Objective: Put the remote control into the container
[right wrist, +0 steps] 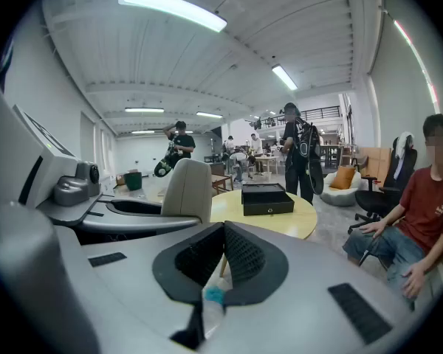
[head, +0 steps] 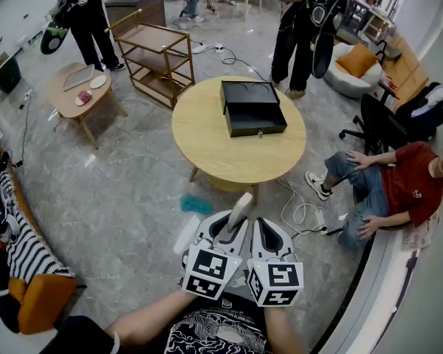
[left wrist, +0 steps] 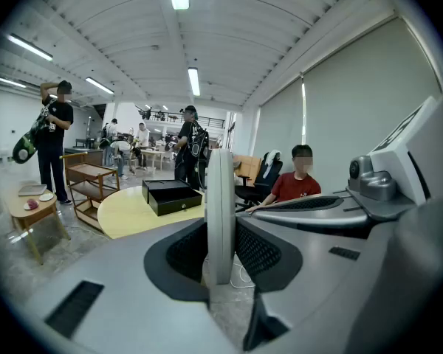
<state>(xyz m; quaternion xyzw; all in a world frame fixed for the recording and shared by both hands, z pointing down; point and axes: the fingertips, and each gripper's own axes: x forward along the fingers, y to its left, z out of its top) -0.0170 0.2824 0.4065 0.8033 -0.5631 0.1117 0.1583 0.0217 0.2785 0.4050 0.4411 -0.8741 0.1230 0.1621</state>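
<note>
2 left gripper fingers pinch the upright remote control; right gripper fingers press together, empty.

Open office-lab: ceiling strip lights, office chair.

A slim, pale grey plastic remote control stands upright, pinched between the fingers of the left gripper. The black rectangular container, seemingly open, sits on the round wooden desk.

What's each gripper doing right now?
Left gripper: closed on the remote.
Right gripper: closed, empty.
</note>
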